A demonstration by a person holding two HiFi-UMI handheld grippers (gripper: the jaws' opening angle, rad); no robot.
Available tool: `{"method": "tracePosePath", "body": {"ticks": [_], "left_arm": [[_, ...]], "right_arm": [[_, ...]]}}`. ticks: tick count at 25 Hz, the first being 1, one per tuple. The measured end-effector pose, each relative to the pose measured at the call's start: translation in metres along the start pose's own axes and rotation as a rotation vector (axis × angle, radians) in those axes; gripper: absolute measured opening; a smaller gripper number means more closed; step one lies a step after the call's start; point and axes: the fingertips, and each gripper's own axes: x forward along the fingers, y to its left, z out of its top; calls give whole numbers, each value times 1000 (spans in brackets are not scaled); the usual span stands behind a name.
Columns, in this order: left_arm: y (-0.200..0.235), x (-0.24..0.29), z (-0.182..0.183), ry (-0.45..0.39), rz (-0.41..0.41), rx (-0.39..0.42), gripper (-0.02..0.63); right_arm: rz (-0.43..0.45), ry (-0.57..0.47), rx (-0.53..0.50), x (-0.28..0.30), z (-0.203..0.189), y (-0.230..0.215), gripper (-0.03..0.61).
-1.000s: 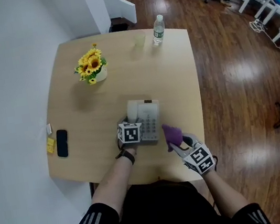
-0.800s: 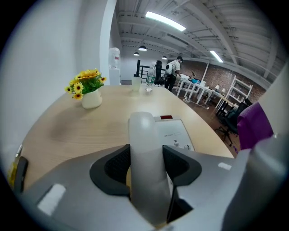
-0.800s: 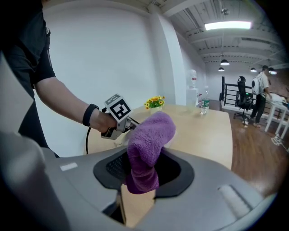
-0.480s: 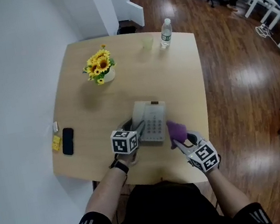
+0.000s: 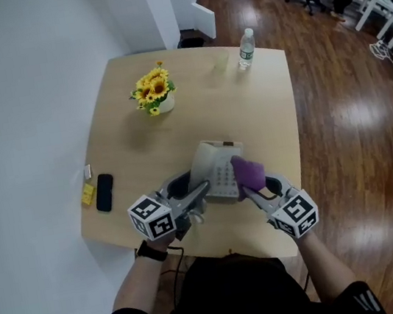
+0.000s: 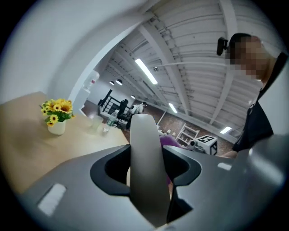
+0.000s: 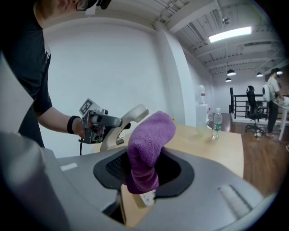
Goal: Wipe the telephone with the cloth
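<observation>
Overhead, the left gripper [image 5: 188, 198] holds the phone's curved handset [image 5: 200, 187] up off the grey, boxy phone [image 5: 217, 168], which sits on the pale wooden table [image 5: 248, 106] near its front edge. The right gripper [image 5: 254, 189] holds a fluffy purple cloth [image 5: 248, 172] just over the keypad. Left gripper view: the jaws have just been closing and now clamp the smooth, pale plastic handset [image 6: 144, 162], with the cloth [image 6: 167, 141] showing behind. Right gripper view: the jaws pinch the soft, folded cloth [image 7: 146, 149], its top bulging above them, and the handset [image 7: 128, 117] is raised opposite. Wiping looks about to begin; next, the cloth likely needs pressing onto the handset or keypad and rubbing.
</observation>
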Motion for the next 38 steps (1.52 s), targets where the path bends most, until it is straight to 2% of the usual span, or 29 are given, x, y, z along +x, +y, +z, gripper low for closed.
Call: {"method": "tracePosePath", "body": {"ticks": [4,8,14,17,20,27,33,35,38], "left_arm": [[-46,-22,23,-37,-169,57,209],[-79,-43,44,-96,-278,107,209],[-113,-80,80,-263,-463,41,209],[-119,-88,88,-288,-481,46,207],[-128,-90,92,-283,-489,80,207],[-137,-84,92,-253,-502,144,207],[-141,-85,93,-245,-509,163,207],[-142,-84,94,-243,-509,170,206],[-142,-84,96,-251,-510,168,207]], "right_arm": [[38,-50,-65,1,45,14,146],[81,-118,-133,-1,89,28,146],[166,-245,-213,-11,158,65,146],[197,-301,-286,-19,192,86,145],[228,-294,-369,-19,206,108,144],[233,-182,-581,-16,185,132,140],[263,-62,-803,-19,149,149,138],[253,-70,-786,-23,149,148,138],[196,-150,-675,-34,175,133,139]]}}
